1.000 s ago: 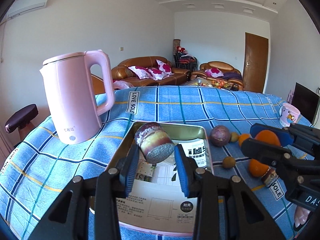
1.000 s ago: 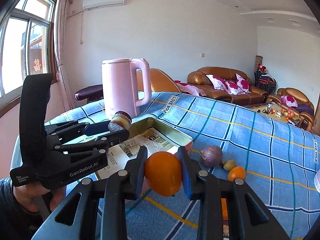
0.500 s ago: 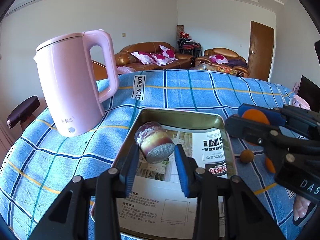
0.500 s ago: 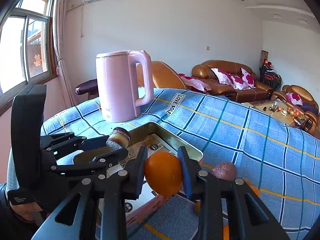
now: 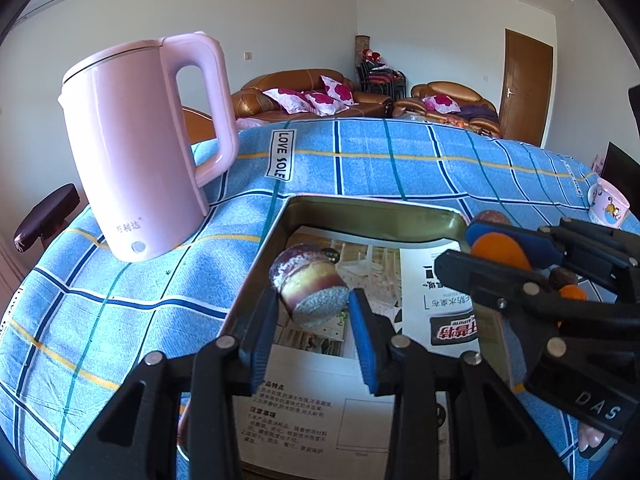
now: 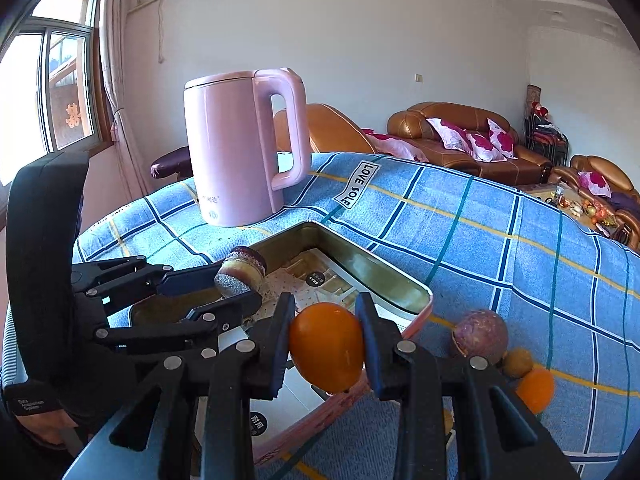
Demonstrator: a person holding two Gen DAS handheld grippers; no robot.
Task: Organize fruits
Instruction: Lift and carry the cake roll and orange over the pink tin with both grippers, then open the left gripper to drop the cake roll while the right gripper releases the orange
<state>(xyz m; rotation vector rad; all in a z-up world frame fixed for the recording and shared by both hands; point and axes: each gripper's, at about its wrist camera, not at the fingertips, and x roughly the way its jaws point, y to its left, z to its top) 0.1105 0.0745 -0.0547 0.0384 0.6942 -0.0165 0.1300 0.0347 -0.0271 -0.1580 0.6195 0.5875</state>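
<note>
Orange fruit sits clamped in the right gripper, hanging over the near edge of the tin tray. The left gripper pinches a purple-and-yellow banded chunk above the tray's paper lining. On the blue checked cloth beside the tray lie a purple fruit, a small brown one and another orange. Pink kettle stands behind.

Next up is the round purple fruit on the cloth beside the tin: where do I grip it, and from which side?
Take the purple fruit across its widest middle, coming from above. It is round, so lower grips would slip. A small brown fruit touches its right side and the tin is on its left, so set the fingers front and back.
</note>
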